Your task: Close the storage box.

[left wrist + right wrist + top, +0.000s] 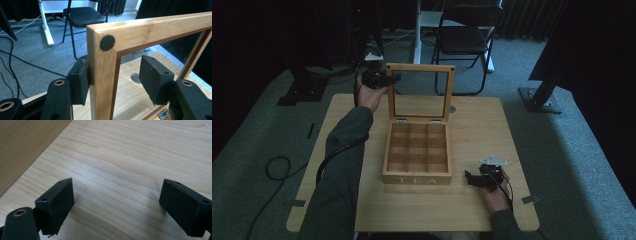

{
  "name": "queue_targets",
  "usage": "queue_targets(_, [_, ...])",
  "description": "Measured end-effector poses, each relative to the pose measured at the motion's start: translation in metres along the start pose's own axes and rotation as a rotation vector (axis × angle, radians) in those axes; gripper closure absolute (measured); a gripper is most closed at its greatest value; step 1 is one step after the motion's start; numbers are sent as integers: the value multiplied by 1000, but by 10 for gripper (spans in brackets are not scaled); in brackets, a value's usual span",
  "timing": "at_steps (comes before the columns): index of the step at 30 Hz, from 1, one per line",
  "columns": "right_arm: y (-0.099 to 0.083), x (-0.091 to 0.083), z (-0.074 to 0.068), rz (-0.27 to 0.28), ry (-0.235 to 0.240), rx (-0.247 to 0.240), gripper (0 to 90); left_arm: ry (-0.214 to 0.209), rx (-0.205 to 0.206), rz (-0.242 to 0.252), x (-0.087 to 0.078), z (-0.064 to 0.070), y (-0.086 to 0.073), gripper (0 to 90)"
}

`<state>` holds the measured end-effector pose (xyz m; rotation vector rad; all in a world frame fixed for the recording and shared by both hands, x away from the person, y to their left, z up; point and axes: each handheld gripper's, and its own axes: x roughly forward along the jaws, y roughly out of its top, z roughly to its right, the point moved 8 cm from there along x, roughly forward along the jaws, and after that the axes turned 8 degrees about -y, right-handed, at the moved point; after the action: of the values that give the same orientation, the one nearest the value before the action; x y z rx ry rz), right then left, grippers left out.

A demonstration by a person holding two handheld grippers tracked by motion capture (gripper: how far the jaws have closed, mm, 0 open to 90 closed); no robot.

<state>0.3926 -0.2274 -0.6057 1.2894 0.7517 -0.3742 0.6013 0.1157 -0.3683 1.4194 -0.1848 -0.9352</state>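
A wooden tea box (pixel 417 179) marked TEA stands mid-table with its glass-paned lid (pixel 420 69) raised upright; its compartments look empty. My left gripper (pixel 393 78) is at the lid's top left corner. In the left gripper view the left gripper (pixel 115 75) is open and straddles the lid frame (pixel 150 27). One pad (pixel 78 82) lies against the frame's outer side, and the other pad (pixel 155 80) stands apart inside the frame. My right gripper (pixel 469 178) rests low on the table right of the box's front, open (pixel 117 202) with nothing between its pads.
The light wooden table (pixel 482 130) has bare room to the box's right and front. A black folding chair (pixel 464 35) and a white desk leg (pixel 417 30) stand beyond the far edge. A cable (pixel 277 167) loops on the carpet at left.
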Motion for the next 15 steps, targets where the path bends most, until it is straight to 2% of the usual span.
queue_targets(4, [0,0,0,0,-1,-1,119,-39,1,36,-12,7,-5,453])
queue_targets(6, [0,0,0,0,-1,-2,120,-45,5,40,-15,9,-6,455])
queue_targets(7, [1,1,0,0,-1,-3,120,-51,6,53,-21,15,-9,449])
queue_targets(12, [1,1,-1,-1,0,-3,119,-45,17,60,-30,25,-14,426])
queue_targets(15, [1,1,-1,-1,0,-3,120,-41,42,54,-38,34,-20,425])
